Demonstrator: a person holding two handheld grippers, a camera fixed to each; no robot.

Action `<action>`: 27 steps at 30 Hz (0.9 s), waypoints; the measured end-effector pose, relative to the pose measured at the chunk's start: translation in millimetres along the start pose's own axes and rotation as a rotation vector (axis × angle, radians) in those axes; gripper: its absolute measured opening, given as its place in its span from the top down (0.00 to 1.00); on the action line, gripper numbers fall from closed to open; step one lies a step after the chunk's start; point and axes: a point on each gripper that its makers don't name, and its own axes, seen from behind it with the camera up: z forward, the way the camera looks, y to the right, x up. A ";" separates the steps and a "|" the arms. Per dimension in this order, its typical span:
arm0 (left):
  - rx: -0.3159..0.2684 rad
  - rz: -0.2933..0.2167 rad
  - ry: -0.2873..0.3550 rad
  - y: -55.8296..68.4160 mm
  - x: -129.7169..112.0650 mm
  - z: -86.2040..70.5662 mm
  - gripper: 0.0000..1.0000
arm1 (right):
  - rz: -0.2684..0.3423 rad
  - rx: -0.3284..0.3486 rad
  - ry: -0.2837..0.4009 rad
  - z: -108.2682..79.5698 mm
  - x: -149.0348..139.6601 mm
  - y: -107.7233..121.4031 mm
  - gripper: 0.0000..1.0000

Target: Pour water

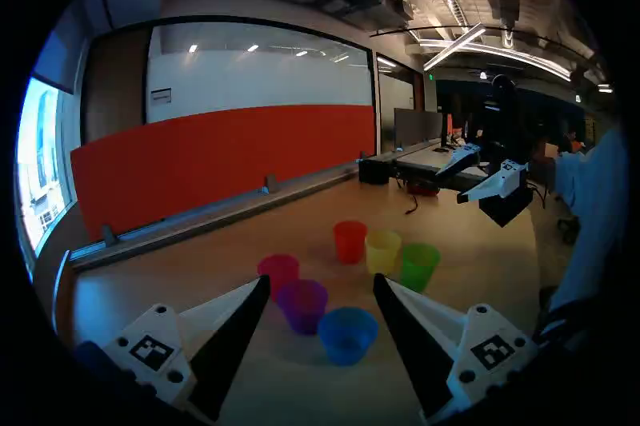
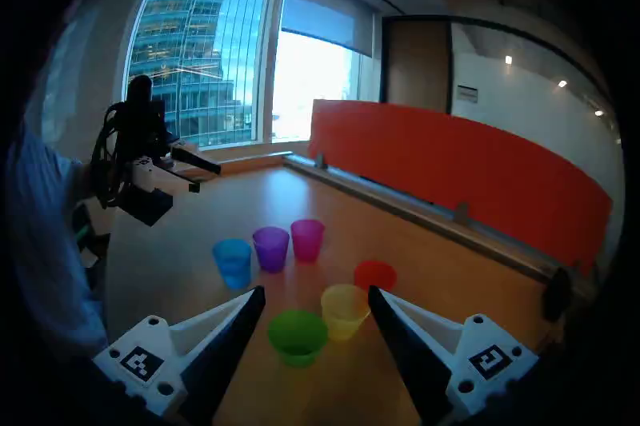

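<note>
Hovering over the near side of the desk [image 1: 184,282], the left gripper [image 1: 320,278] is spreading its two fingers wide and carrying nothing. The spread is framing the blue cup [image 1: 348,336], closest to it, which is looking like a line-up for a grasp. Behind the blue cup, the purple cup [image 1: 302,304] and the pink cup [image 1: 278,274] are standing just beside one another in a tight row. A second row is sitting a little apart: green cup [image 1: 418,265], yellow cup [image 1: 382,251], red cup [image 1: 350,240]. All six are standing upright, mouths up, so any of them is ready to pour from or to receive. Whether any cup is holding water I cannot tell, as the walls are tinted and the angle is shallow. In the right gripper view, the right gripper [image 2: 316,290] is likewise gaping and gripping nothing, hanging above the desk and facing the green and yellow cups from the opposite side, so each hand is covering the row nearest it. Judgement: pouring is not yet underway, no cup is lifted, and the step in hand is probably approach and choice of a cup. Farther off, an orange partition [image 1: 224,154] is running along the desk's back edge, and tall windows [image 2: 200,66] at the far end are letting in daylight.
</note>
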 end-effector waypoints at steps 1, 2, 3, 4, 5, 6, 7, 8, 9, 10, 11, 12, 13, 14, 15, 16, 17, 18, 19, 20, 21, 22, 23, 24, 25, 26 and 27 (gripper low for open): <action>-0.002 0.001 -0.010 1.0 -4.7 1.2 0.04 | -0.002 0.004 -0.007 1.3 -4.1 -1.3 0.00; -0.004 0.002 -0.018 1.9 -8.9 2.3 0.04 | -0.003 0.007 -0.013 2.4 -7.8 -2.5 0.00; -0.006 0.002 -0.025 2.5 -12.5 3.1 0.04 | -0.003 0.011 -0.020 3.6 -11.7 -3.7 0.00; -0.008 0.003 -0.032 3.2 -16.6 4.0 0.04 | -0.003 0.014 -0.028 5.0 -16.1 -5.0 0.00; -0.010 0.003 -0.039 3.9 -20.2 4.8 0.04 | -0.003 0.018 -0.034 6.2 -19.9 -6.2 0.00; -0.013 0.001 -0.045 4.6 -24.0 5.4 0.04 | -0.002 0.021 -0.041 7.4 -23.1 -7.5 0.00; -0.016 -0.001 -0.053 5.4 -28.2 6.1 0.04 | -0.001 0.026 -0.048 8.8 -26.6 -9.0 0.00; -0.019 -0.003 -0.059 6.0 -32.0 6.7 0.04 | -0.001 0.029 -0.054 10.1 -29.8 -10.3 0.00; -0.023 -0.005 -0.066 6.7 -35.7 7.3 0.04 | 0.000 0.032 -0.059 11.2 -32.5 -11.3 0.00; -0.027 -0.008 -0.073 7.5 -39.9 7.9 0.04 | 0.000 0.035 -0.065 12.4 -35.6 -12.4 0.00; -0.030 -0.010 -0.080 8.2 -43.6 8.4 0.04 | 0.001 0.037 -0.070 13.6 -38.3 -13.4 0.00; -0.032 -0.011 -0.086 8.5 -46.9 8.7 0.04 | 0.000 0.039 -0.074 14.7 -40.8 -14.1 0.00; -0.034 -0.012 -0.093 8.8 -50.6 9.1 0.04 | -0.001 0.042 -0.079 15.9 -43.5 -14.9 0.00; -0.036 -0.013 -0.099 9.1 -53.9 9.4 0.04 | -0.002 0.043 -0.083 17.1 -45.9 -15.6 0.00; -0.038 -0.014 -0.105 9.3 -57.3 9.9 0.04 | -0.003 0.046 -0.089 18.2 -48.7 -16.3 0.00; -0.040 -0.016 -0.112 9.6 -61.1 10.5 0.04 | -0.005 0.049 -0.095 19.5 -51.8 -17.1 0.00; -0.042 -0.017 -0.119 9.8 -64.5 11.0 0.04 | -0.007 0.051 -0.101 20.6 -54.6 -17.8 0.00; -0.043 -0.018 -0.126 10.2 -67.8 11.6 0.04 | -0.009 0.052 -0.106 21.9 -57.5 -18.5 0.00; -0.044 -0.019 -0.134 10.6 -71.4 12.2 0.04 | -0.011 0.053 -0.111 23.3 -60.7 -19.3 0.00; -0.046 -0.020 -0.141 11.0 -74.6 12.7 0.04 | -0.012 0.054 -0.116 24.6 -63.6 -20.0 0.00; -0.048 -0.021 -0.147 11.7 -77.5 13.1 0.04 | -0.013 0.056 -0.121 25.9 -66.3 -20.8 0.00; -0.051 -0.021 -0.154 12.4 -80.8 13.5 0.04 | -0.013 0.057 -0.126 27.5 -69.4 -21.6 0.00; -0.053 -0.021 -0.161 13.0 -83.8 13.8 0.04 | -0.013 0.059 -0.131 28.8 -72.1 -22.4 0.00; -0.057 -0.021 -0.168 14.4 -86.7 14.1 0.04 | -0.012 0.060 -0.136 29.9 -74.8 -22.8 0.00; -0.063 -0.021 -0.176 15.9 -90.1 14.3 0.04 | -0.012 0.062 -0.142 31.1 -77.8 -23.3 0.00; -0.067 -0.021 -0.183 17.3 -93.1 14.5 0.04 | -0.012 0.064 -0.147 32.2 -80.5 -23.7 0.00; -0.072 -0.021 -0.190 18.7 -95.8 14.9 0.04 | -0.012 0.063 -0.151 33.1 -82.8 -23.4 0.00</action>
